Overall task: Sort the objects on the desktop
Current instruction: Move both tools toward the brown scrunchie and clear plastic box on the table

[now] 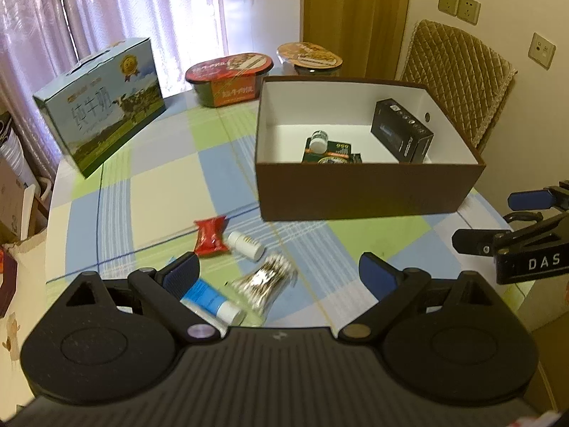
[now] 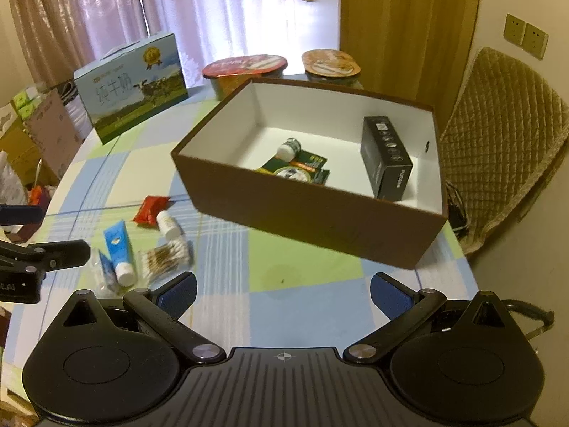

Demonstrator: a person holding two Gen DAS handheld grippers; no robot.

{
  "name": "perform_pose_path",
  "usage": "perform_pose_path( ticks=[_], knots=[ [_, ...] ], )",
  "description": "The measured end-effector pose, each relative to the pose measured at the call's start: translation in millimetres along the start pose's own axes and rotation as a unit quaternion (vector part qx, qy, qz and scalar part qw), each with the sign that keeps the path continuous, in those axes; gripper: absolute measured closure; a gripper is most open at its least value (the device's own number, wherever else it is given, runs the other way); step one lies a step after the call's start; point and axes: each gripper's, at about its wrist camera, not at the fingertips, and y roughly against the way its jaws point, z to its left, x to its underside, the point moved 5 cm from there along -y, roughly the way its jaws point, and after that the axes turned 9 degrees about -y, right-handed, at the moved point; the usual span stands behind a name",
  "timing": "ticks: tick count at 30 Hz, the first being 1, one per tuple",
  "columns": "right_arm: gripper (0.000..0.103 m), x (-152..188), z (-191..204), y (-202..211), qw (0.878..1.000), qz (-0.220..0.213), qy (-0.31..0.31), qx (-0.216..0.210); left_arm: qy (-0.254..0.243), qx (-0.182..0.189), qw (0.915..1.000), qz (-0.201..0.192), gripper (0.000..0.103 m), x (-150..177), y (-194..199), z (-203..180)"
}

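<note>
Left gripper (image 1: 279, 272): jaws spread wide, nothing between them, held low over the worktop (image 1: 170, 185). Directly ahead and just below its fingers lies the unsorted cluster. The blue-and-white tube (image 1: 209, 299) lies nearest, partly hidden behind the left finger, its white cap toward the gripper and its long axis running diagonally across the gripper's line. Just beside it is a clear packet of cotton swabs (image 1: 265, 281), blurred. Beyond these lie a small white bottle (image 1: 245, 244) on its side and a red snack packet (image 1: 210, 236); from the right wrist view the two appear to touch.

Right gripper (image 2: 282, 293): jaws likewise spread and empty, over bare cloth, with the cluster well off to its left.

Brown box (image 1: 366, 192): open-topped, beyond the cluster and to its right. Already inside are a black carton (image 1: 402, 135), a small bottle (image 1: 317, 140) and a green packet (image 1: 330, 153).

Assessment: four items remain on the worktop. The left gripper is clearly the nearer one; the tube is the likeliest next pick. Its jaws would need to close across the tube's width, so some turning to square up with the diagonal axis seems required.

Beyond the box: a milk carton (image 1: 103, 106) and two noodle bowls (image 1: 231, 78), not evidently part of the sort.
</note>
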Motion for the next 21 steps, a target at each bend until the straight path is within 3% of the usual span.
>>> perform_pose_path(
  ticks=[12,16,21],
  knots=[
    [0.002,30.0,30.9,-11.6,1.000,0.001,0.005,-0.027,0.033,0.001,0.9990,0.030,0.008,55.6,10.1,36.9],
    [0.002,39.5,41.6,-22.5,0.999,0.017,-0.008,-0.046,0.044,-0.001,0.9980,0.046,0.008,74.9,8.4,47.6],
    [0.002,51.4,59.7,-36.7,0.998,0.034,0.023,-0.047,0.063,-0.007,0.9960,0.062,0.009,96.1,5.8,62.8]
  ],
)
